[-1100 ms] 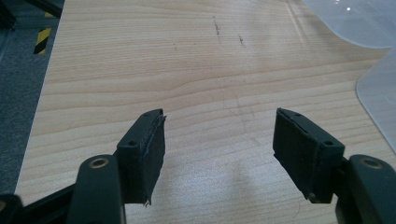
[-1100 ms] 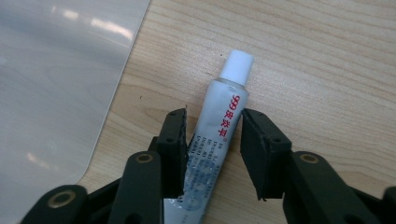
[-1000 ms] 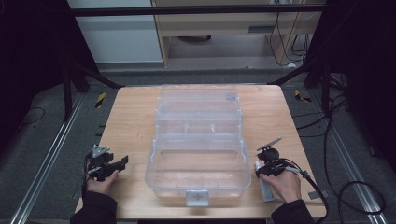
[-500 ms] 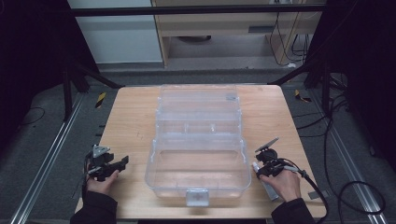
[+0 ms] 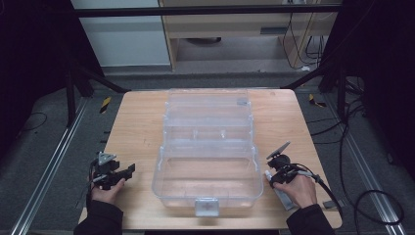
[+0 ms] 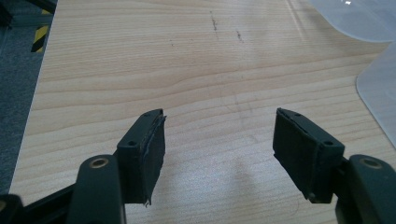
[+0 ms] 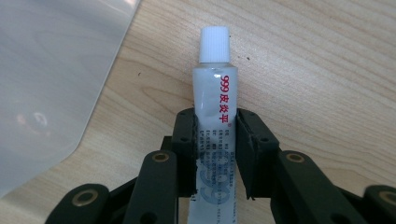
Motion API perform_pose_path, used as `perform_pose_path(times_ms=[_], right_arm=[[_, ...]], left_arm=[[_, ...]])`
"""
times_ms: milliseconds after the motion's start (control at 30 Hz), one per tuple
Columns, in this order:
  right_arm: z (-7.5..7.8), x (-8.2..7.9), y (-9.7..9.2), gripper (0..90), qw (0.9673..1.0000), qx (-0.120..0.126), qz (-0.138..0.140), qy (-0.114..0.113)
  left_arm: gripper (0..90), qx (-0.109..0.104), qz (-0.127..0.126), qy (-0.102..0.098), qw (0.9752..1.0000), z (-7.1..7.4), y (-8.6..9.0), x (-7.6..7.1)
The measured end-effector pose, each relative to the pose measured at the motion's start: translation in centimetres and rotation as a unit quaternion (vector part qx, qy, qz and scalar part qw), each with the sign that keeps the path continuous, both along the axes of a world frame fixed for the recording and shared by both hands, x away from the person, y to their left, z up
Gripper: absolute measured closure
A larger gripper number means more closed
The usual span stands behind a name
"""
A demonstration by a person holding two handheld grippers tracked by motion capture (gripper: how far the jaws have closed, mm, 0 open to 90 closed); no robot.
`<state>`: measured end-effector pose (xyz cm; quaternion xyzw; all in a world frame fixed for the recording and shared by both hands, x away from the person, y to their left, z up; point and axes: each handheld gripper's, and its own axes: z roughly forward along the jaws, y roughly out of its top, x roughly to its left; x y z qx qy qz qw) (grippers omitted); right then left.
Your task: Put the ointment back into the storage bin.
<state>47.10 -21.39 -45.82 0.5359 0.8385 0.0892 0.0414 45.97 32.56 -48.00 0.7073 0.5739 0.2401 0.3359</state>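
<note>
Right gripper view: right claw is pinching the ointment tube flat on the desk, readying a lift; left claw is waiting open, empty.

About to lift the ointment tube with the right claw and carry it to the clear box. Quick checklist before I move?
1. Right claw shut on the tube: ok, pads press both sides.
2. Tube centred between the jaws: ok.
3. Cap on: ok.
4. Clear box open: ok, lid folded back.
5. Left claw out of the way: ok, open over bare table.
6. Tube off the table yet: cannot tell.
</note>
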Motion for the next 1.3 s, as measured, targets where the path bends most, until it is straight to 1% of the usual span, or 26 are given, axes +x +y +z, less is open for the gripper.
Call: perform_pose_path(times_ms=[33,100,167,267,367,433,467,500,600,733,767,1033,1067,1133,1300], right_arm=[[0.2,0.0,-0.2,69.9,1.0000,0.004,0.003,-0.001],[0.6,-0.2,-0.5,70.0,0.9999,0.012,0.000,-0.006],[1.0,-0.2,-0.9,70.0,0.9997,0.018,0.004,-0.014],[1.8,-0.4,-1.6,70.0,0.9990,0.037,0.002,-0.023],[2.7,-0.7,-2.2,70.0,0.9978,0.052,0.002,-0.040],[3.3,-1.0,-2.3,70.0,0.9967,0.057,0.004,-0.057],[3.7,-1.0,-2.4,70.0,0.9956,0.062,0.010,-0.069],[4.0,-1.2,-2.4,70.0,0.9949,0.067,0.008,-0.076],[5.1,-1.5,-2.6,70.0,0.9913,0.082,0.013,-0.102],[6.5,-1.7,-2.9,70.0,0.9853,0.102,0.015,-0.136],[6.8,-1.8,-3.0,70.0,0.9836,0.107,0.020,-0.144],[9.1,-1.8,-2.6,70.0,0.9756,0.121,0.056,-0.174],[9.5,-1.8,-2.6,69.9,0.9743,0.121,0.061,-0.180],[10.1,-1.8,-2.4,70.0,0.9718,0.128,0.070,-0.185],[11.5,-1.8,-1.7,70.0,0.9643,0.138,0.102,-0.201]], left_arm=[[34.3,0.000,0.000,0.000,1.0000,0.0,0.0,0.0],[34.4,0.000,0.000,0.000,1.0000,0.0,0.0,0.0],[34.4,-0.001,0.000,0.001,1.0000,0.0,0.0,0.0],[34.4,0.000,-0.001,0.001,1.0000,0.0,0.0,0.0],[34.4,0.001,-0.001,0.001,1.0000,0.0,0.1,0.0],[34.4,0.001,-0.002,0.001,1.0000,0.0,0.0,0.0],[34.4,0.002,-0.002,0.001,1.0000,0.0,0.0,0.0],[34.4,0.002,-0.003,0.001,1.0000,0.0,0.0,0.0],[34.4,0.002,-0.003,0.004,1.0000,-0.1,0.0,0.0],[34.4,0.002,-0.003,0.005,1.0000,-0.1,0.0,0.0],[34.4,0.002,-0.003,0.006,1.0000,-0.1,0.0,0.0],[34.4,0.003,-0.005,0.008,1.0000,-0.2,-0.1,0.1],[34.4,0.003,-0.005,0.009,0.9999,-0.2,-0.1,0.1],[34.4,0.004,-0.006,0.009,0.9999,-0.2,-0.1,0.1],[34.4,0.005,-0.008,0.010,0.9999,-0.2,-0.1,0.1]])
